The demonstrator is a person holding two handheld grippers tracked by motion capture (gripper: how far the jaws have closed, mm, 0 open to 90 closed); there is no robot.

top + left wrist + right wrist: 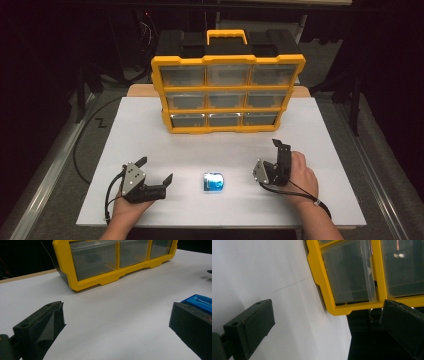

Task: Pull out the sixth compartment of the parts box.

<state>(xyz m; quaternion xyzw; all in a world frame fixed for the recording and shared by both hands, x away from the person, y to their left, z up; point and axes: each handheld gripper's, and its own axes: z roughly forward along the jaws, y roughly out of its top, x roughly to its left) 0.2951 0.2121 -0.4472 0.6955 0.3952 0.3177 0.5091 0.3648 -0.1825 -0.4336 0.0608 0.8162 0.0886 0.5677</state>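
Observation:
A small blue packet [213, 182] lies flat on the white table [310, 130], near the front edge and between my two grippers. My left gripper [156, 169] rests to its left, jaws wide open and empty. In the left gripper view [117, 322] the blue packet [200, 301] peeks out just behind the right jaw. My right gripper [274, 157] is to the packet's right, turned on its side, open and holding nothing. In the right gripper view [327, 320] its jaws point toward a yellow drawer organizer [352, 277].
The yellow organizer [227, 92], with three rows of clear drawers and a carry handle, stands upright at the back middle of the table; its lower drawers [110, 262] look shut. Bare white surface [112, 310] lies between it and the grippers. Dark floor surrounds the table.

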